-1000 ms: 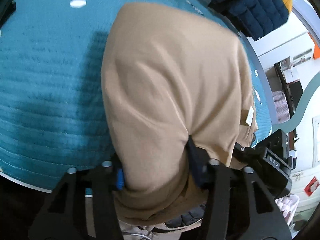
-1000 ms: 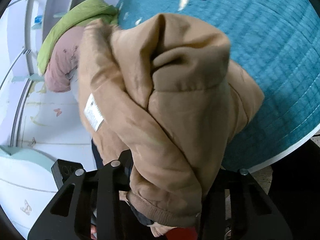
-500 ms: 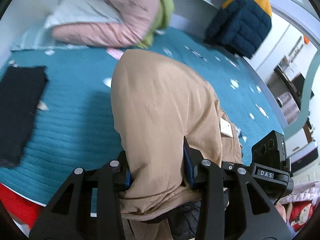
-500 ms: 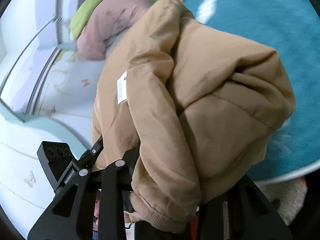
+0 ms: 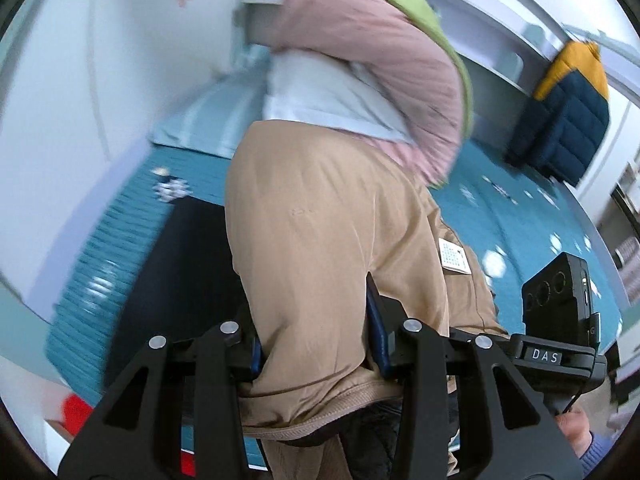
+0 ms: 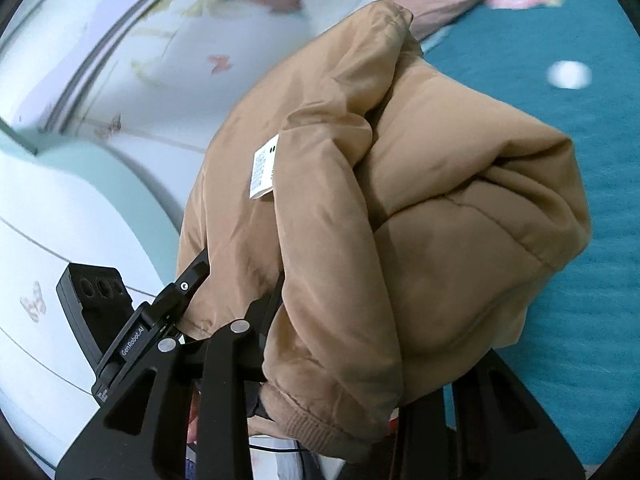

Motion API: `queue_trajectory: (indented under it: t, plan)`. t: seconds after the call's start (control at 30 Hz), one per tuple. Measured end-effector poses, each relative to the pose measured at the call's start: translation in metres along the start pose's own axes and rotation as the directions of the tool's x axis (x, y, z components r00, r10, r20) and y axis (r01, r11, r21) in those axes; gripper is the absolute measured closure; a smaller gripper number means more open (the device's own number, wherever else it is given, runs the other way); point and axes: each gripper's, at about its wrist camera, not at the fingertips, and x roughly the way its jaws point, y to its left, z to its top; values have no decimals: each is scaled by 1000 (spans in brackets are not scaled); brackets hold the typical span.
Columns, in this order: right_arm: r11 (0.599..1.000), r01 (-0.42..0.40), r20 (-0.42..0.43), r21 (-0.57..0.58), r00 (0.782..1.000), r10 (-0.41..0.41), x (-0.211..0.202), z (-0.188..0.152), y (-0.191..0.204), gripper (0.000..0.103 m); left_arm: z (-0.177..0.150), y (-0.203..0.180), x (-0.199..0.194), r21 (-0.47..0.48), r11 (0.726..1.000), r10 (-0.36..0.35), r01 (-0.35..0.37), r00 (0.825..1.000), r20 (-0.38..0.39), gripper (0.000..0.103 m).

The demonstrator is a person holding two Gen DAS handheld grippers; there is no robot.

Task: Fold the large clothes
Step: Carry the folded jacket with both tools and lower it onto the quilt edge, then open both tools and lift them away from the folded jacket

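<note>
Tan padded jacket (image 5: 320,240), smooth and bunched, ribbed hem pinched in left tool (image 5: 316,344) and right tool (image 6: 352,344).

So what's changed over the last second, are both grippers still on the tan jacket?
Yes. Both views have swung from the teal bedspread toward the pink and green pile by the wall, carrying the tan jacket that way. The left gripper and right gripper stay clamped on it; nothing was released.
</note>
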Motion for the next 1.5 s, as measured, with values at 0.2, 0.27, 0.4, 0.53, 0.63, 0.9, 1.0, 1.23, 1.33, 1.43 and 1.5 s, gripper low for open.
queue_trajectory:
  t: [0.2, 0.27, 0.4, 0.53, 0.63, 0.9, 1.0, 1.23, 1.33, 1.43, 1.5]
  plan:
    - [998, 19, -47, -62, 999, -22, 73, -7, 14, 72, 8, 87, 10, -26, 996, 80, -80, 997, -12, 64]
    - [997, 58, -73, -46, 995, -61, 89, -13, 5, 68, 2, 108, 24, -41, 994, 96, -98, 994, -47, 63]
    - [990, 143, -112, 4, 984, -142, 105, -27, -23, 59, -23, 133, 55, -52, 988, 136, -144, 982, -130, 55]
    - [985, 173, -78, 6, 982, -172, 93, -35, -37, 50, -35, 141, 56, -83, 982, 162, -171, 981, -108, 37]
    - [980, 197, -38, -2, 980, -197, 69, -39, -37, 41, -38, 142, 47, -102, 974, 191, -202, 976, -106, 26]
    - [957, 290, 98, 28, 952, -291, 8, -46, -60, 32, -68, 128, 18, -80, 953, 283, -291, 954, -100, 16]
    - [959, 277, 44, 54, 959, -280, 13, -39, -68, 29, -79, 120, 10, -78, 947, 305, -312, 948, -93, 16]
    - [947, 323, 42, 6, 946, -322, 2, -20, -52, 25, -84, 104, -14, -122, 937, 320, -329, 944, -82, 16]
    - [930, 358, 72, -81, 933, -353, -5, -32, -25, 25, -82, 85, -27, -110, 937, 325, -331, 943, -72, 14]
    - [918, 380, 113, -109, 923, -369, -36, -41, -12, 25, -80, 67, -37, -95, 933, 341, -347, 937, -75, 14]
    - [910, 395, 128, -129, 916, -380, -58, -46, 0, 25, -80, 48, -51, -91, 932, 347, -351, 936, -62, 14]
